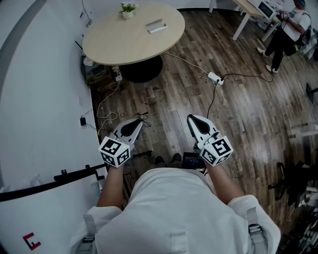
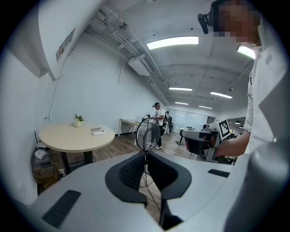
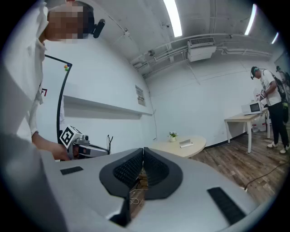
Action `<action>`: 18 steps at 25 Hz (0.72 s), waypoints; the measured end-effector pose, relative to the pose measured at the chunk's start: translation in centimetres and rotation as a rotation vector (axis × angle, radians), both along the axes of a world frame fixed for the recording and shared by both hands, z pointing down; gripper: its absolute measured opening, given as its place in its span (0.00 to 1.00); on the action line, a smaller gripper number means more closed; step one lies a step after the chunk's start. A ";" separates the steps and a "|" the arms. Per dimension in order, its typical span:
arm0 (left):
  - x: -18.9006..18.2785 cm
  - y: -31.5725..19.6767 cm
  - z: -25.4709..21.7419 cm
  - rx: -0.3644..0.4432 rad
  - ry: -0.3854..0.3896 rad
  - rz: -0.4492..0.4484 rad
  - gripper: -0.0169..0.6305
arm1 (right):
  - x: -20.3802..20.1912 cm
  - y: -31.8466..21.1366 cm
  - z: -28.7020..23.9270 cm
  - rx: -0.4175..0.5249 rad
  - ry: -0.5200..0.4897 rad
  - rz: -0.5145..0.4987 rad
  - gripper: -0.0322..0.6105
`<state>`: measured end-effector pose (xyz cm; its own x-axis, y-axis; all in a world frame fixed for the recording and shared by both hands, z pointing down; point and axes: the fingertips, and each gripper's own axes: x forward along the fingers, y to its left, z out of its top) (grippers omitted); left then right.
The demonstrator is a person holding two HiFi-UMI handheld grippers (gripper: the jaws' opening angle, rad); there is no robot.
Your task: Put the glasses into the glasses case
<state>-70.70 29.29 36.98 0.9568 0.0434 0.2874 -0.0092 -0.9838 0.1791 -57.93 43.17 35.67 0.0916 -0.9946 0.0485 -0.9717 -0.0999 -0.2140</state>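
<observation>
My left gripper is shut on a pair of thin black-rimmed glasses, held out in front of my body above the wooden floor. In the left gripper view one round lens stands up just beyond the jaw tips of the left gripper. The right gripper is beside it, shut and empty; its pads meet at the tips. A white glasses case lies on the round beige table well ahead, also seen as the case and the case.
A small potted plant stands on the table's far side. A power strip and cable lie on the floor to the right. Loose cables run along the white wall at left. A person stands by a desk far right.
</observation>
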 end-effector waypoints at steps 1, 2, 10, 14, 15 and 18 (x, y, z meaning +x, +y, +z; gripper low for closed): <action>0.1 0.3 -0.1 -0.006 0.007 0.003 0.08 | 0.2 0.3 0.0 -0.004 0.000 0.004 0.09; 0.2 0.6 -0.1 -0.012 0.012 0.006 0.08 | 0.5 0.6 0.1 -0.007 0.001 0.008 0.09; 1.7 2.6 -0.5 -0.013 0.027 0.047 0.08 | 1.6 2.4 0.0 0.000 -0.003 0.025 0.09; 2.1 3.8 -0.6 -0.013 0.030 0.069 0.08 | 2.0 3.2 0.1 0.026 -0.010 0.027 0.09; 2.1 3.9 -0.5 -0.015 0.026 0.070 0.08 | 2.1 3.4 0.1 0.042 -0.018 0.021 0.09; 2.2 4.2 -0.2 -0.020 0.018 0.064 0.08 | 2.7 4.1 0.1 0.069 -0.033 0.010 0.09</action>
